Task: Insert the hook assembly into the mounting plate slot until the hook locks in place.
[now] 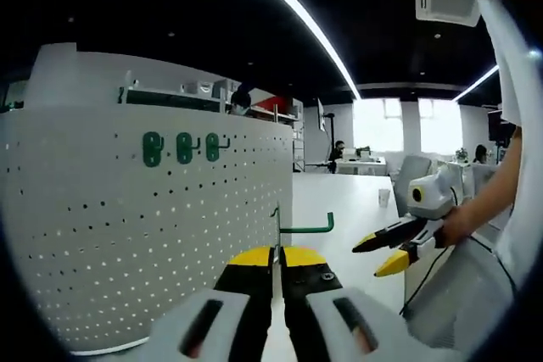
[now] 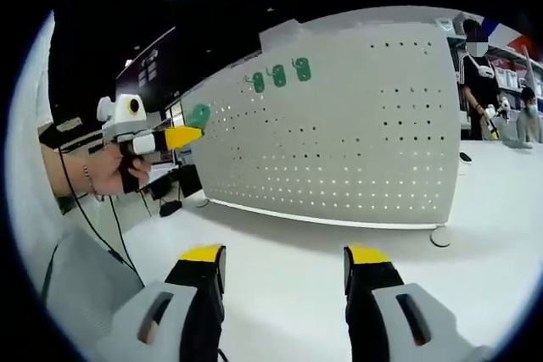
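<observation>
Pegboard: the white perforated mounting plate (image 1: 127,235) stands upright on the white table (image 2: 339,269); three green hooks (image 1: 183,147) already sit in its upper rows.
Left claw (image 1: 277,264): I have its jaws closed on the green hook assembly (image 1: 304,228), which sticks up between the yellow tips, near the plate but apart from it (not yet in any slot).
Right claw (image 2: 287,262): jaws spread wide, holding nothing, above the table.
Progress: as I judge it, the hook is picked up only; approach, insertion and locking all remain.
</observation>
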{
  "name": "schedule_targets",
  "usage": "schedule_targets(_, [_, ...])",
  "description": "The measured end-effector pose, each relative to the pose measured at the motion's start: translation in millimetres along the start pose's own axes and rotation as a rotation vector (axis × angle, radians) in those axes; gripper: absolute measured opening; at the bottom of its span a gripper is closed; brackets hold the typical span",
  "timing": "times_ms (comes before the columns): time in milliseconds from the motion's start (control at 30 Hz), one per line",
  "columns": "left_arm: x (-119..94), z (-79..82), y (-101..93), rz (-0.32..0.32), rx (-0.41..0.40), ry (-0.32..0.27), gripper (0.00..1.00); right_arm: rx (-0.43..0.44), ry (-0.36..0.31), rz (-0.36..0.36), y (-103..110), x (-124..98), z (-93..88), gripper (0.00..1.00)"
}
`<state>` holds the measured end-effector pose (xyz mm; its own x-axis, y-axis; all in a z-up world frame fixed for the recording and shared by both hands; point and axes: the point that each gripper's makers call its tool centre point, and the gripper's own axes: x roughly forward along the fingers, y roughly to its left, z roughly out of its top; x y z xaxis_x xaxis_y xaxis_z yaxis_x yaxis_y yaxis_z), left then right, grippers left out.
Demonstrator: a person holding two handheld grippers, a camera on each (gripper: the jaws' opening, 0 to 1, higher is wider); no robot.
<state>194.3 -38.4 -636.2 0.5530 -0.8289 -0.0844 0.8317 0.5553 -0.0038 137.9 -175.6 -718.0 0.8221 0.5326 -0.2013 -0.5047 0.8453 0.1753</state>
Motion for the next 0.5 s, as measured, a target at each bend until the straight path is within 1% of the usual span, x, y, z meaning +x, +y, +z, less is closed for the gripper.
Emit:
schedule_targets(100, [-1, -0.4, -0.1, 0.002, -0.003, 0.0, 0.02, -0.017, -0.075, 0.018, 5, -1, 19.4, 0.53])
schedule_targets(167, [-1, -0.9, 1.6, 0.012, -0.002, 0.001, 0.02, -0.062, -0.138, 0.046, 13, -3, 35.2, 0.52])
schedule_targets(200, [-1, -1.0, 1.7, 0.012, -0.004, 0.001, 0.02, -0.061, -0.164, 0.06, 16, -4, 40.9, 0.52])
schedule_targets(233, [-1, -1.2, 2.5, 0.017, -0.005, 0.0, 0.02, -0.033, -0.185, 0.084, 21, -4, 46.0, 0.53])
schedule_targets(267, [-1, -1.7, 3.6, 0.022, -0.005, 0.001, 0.02, -0.029, -0.211, 0.092, 23, -5, 51.8, 0.53])
schedule_targets(333, [-1, -1.6, 3.3, 0.021, -0.008, 0.001, 0.02, -0.059, -0.218, 0.087, 24, -6, 56.2, 0.53])
schedule_targets(500, [-2, -2.0, 4.2, 0.026, -0.007, 0.001, 0.02, -0.055, -0.207, 0.106, 30, -1, 57.8, 0.52])
